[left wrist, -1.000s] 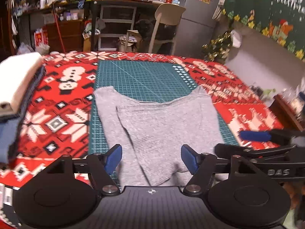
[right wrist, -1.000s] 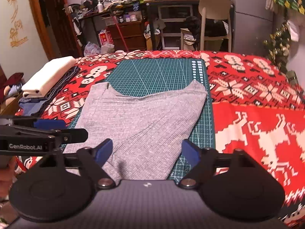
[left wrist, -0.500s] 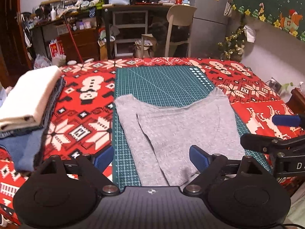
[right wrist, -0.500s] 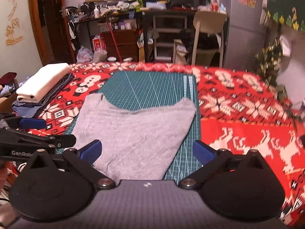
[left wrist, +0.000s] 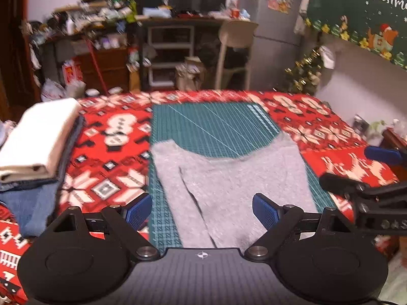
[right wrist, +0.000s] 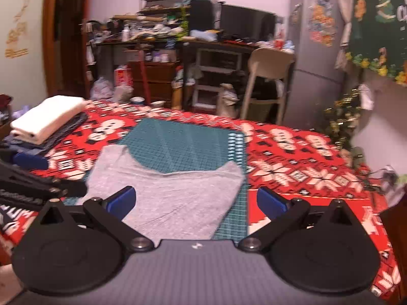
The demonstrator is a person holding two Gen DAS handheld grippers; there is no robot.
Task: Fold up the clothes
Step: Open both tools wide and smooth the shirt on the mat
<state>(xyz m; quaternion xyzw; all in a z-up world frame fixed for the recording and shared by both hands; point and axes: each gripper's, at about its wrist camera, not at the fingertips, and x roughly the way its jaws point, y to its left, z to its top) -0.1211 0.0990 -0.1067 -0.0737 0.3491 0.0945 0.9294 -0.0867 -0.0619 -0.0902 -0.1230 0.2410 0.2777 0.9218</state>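
Two grippers, left gripper (left wrist: 202,209) and right gripper (right wrist: 195,202), hover wide open and empty, jaws just widened, above a grey sweater (left wrist: 229,185) on a green cutting mat (left wrist: 211,124) beneath a "Merry Christmas" banner (left wrist: 366,12).

The counter (left wrist: 330,117) was covered by a red Christmas-patterned cloth (right wrist: 305,157) with snowmen and snowflakes. Behind it stood a dark desk (left wrist: 193,23) loaded with clutter, with white drawer units (left wrist: 170,53) beneath. A beige plastic chair (right wrist: 269,76) faced the desk. To its left, cluttered shelves (right wrist: 162,2) rose above a brown wooden chest of drawers (right wrist: 155,78). A grey refrigerator (right wrist: 315,50) carrying stickers stood at the right. A green Christmas banner (left wrist: 361,12) hung on the right wall above a small tinsel-decked tree (left wrist: 305,73). A brown door frame (right wrist: 48,35) bordered the left wall. The rear wall was plain and pale; the lighting was dim and indoor.
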